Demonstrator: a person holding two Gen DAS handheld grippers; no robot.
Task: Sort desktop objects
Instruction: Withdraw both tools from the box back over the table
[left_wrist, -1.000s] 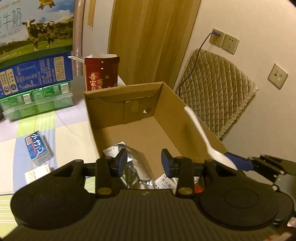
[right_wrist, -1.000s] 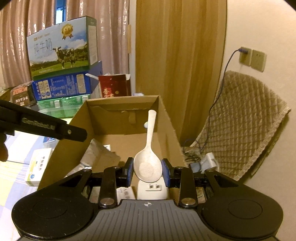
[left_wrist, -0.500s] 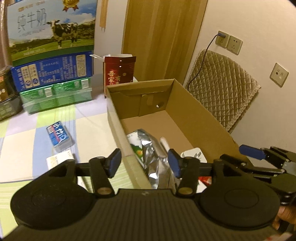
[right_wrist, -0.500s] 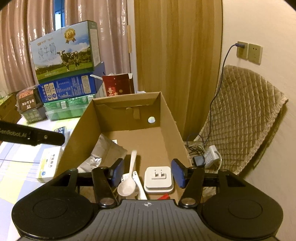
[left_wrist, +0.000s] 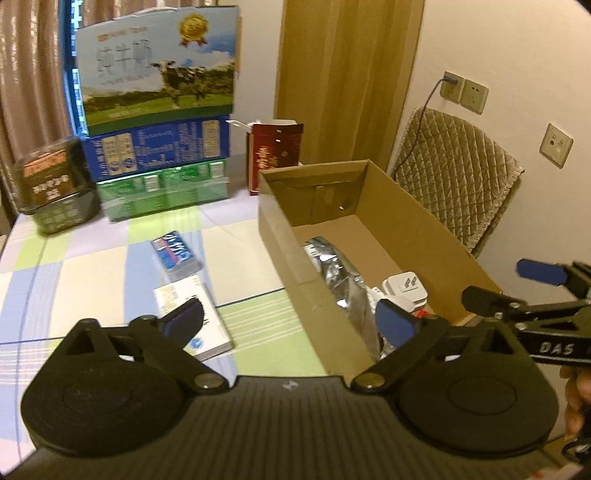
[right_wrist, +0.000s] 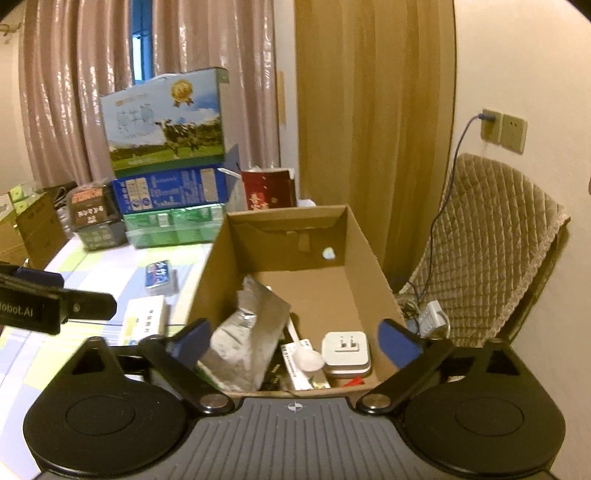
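Jaws of left gripper (left_wrist: 291, 320) & right gripper (right_wrist: 295, 339) both spread wide, empty, w/ spoon (right_wrist: 308, 357) inside cardboard box (right_wrist: 364, 254).

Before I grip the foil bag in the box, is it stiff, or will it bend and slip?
The foil bag looks creased and crumpled, so it probably bends and collapses under the fingers. Its shiny surface may be slippery. It stands propped in the box, so it probably tips easily.

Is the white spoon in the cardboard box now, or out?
In. The white spoon lies inside the cardboard box, beside the white plug adapter; the right hand-held gripper is open and empty.
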